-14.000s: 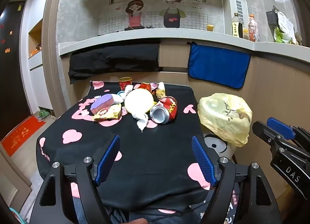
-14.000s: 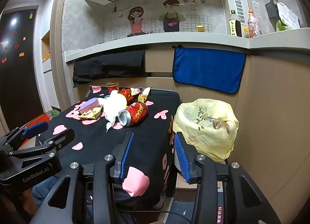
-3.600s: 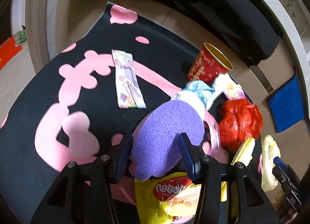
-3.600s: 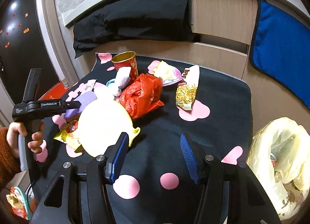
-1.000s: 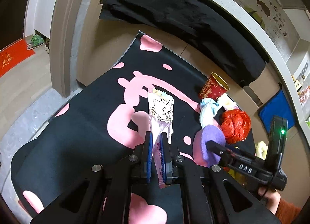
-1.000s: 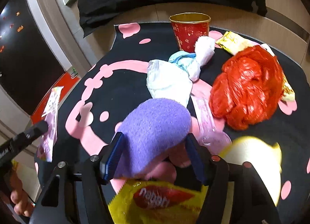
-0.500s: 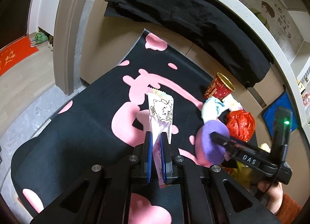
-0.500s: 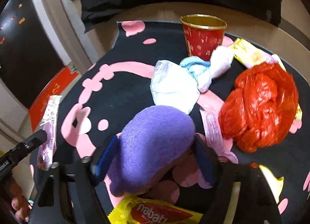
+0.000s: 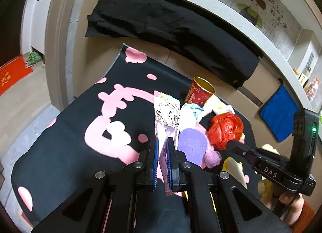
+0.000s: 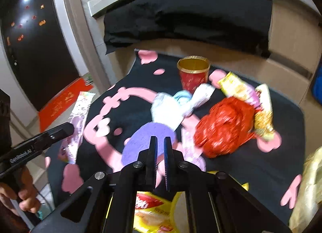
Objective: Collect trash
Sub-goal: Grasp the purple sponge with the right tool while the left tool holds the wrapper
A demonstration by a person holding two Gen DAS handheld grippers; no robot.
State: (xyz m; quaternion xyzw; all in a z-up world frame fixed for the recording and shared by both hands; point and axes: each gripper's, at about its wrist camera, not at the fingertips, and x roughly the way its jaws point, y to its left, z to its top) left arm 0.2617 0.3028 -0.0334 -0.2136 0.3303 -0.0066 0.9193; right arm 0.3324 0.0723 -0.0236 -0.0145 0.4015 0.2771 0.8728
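your left gripper (image 9: 162, 152) is clamped on a pink and white candy wrapper (image 9: 167, 116). the blue pads pinch its lower part, and the rest of it stands up above the fingers, clear of the black tablecloth with pink hearts (image 9: 60, 142). in the right wrist view the same wrapper hangs beyond the left edge of the table, with your left hand (image 10: 24, 198) around the handle below it.

your right gripper (image 10: 160, 148) has its jaws closing, down to a thin slit, and nothing is caught between the pads. the purple sponge (image 10: 149, 138) lies on the cloth just past the fingertips, not gripped. in the left wrist view the right gripper's tip points between that sponge and the crumpled red plastic bag (image 10: 223, 130), and i cannot tell whether it touches either.

the rest of the trash is on the table:
- a white and blue crumpled piece (image 10: 169, 110) sits just behind the sponge.
- a red paper cup with a gold rim (image 10: 193, 73) stands upright behind that.
- 2 yellow snack packets (image 10: 235, 87) lie against the far side of the red bag.
- a yellow wafer packet (image 10: 153, 212) lies under your right gripper's body, at the near edge.

a pale yellow bag (image 10: 310, 182) shows at the right edge of the right wrist view, off the table. this view is blurred.
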